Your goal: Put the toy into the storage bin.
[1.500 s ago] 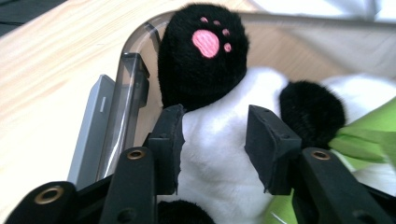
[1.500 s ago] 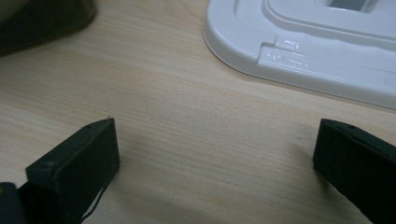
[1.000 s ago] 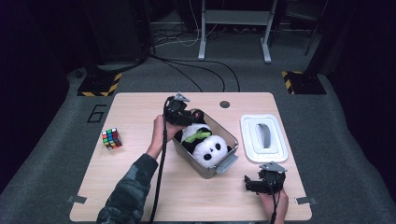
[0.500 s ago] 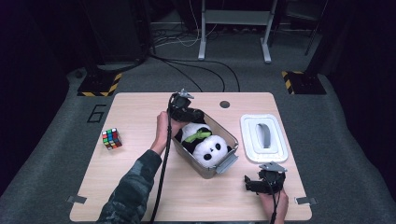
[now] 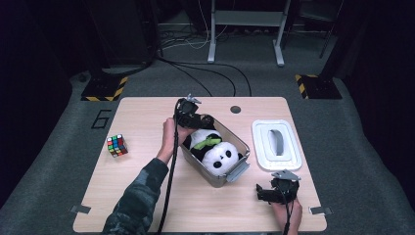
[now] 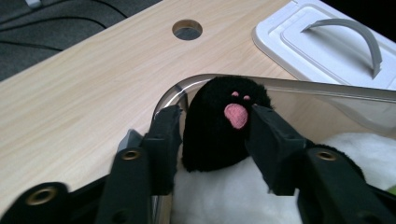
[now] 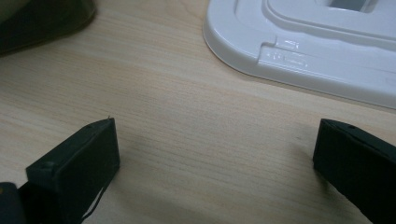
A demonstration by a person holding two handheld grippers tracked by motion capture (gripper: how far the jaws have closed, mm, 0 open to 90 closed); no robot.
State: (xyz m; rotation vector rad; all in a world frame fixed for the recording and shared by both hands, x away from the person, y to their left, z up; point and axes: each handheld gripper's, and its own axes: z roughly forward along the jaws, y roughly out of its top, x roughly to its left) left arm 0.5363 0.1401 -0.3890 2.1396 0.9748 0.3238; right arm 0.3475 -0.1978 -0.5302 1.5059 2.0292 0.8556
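A plush panda (image 5: 220, 155) lies in a clear bin (image 5: 230, 176) at the table's middle. My left gripper (image 5: 195, 119) is at the bin's far corner. Its jaws stand either side of the panda's black paw (image 6: 219, 126), which has a pink pad. They have just been opening, and the paw between them looks round and unsqueezed, so the left gripper (image 6: 215, 119) is open. My right gripper (image 5: 266, 192) rests near the table's front edge. In its own view the right gripper (image 7: 215, 135) is wide open over bare wood.
The bin's white lid (image 5: 276, 144) with a grey handle lies flat to the right of the bin. A colour cube (image 5: 117, 145) sits at the table's left. A cable hole (image 5: 236, 109) is behind the bin. Cables trail from both grippers.
The left gripper stays at the bin's far corner with hardly any shift. The right gripper has not moved.
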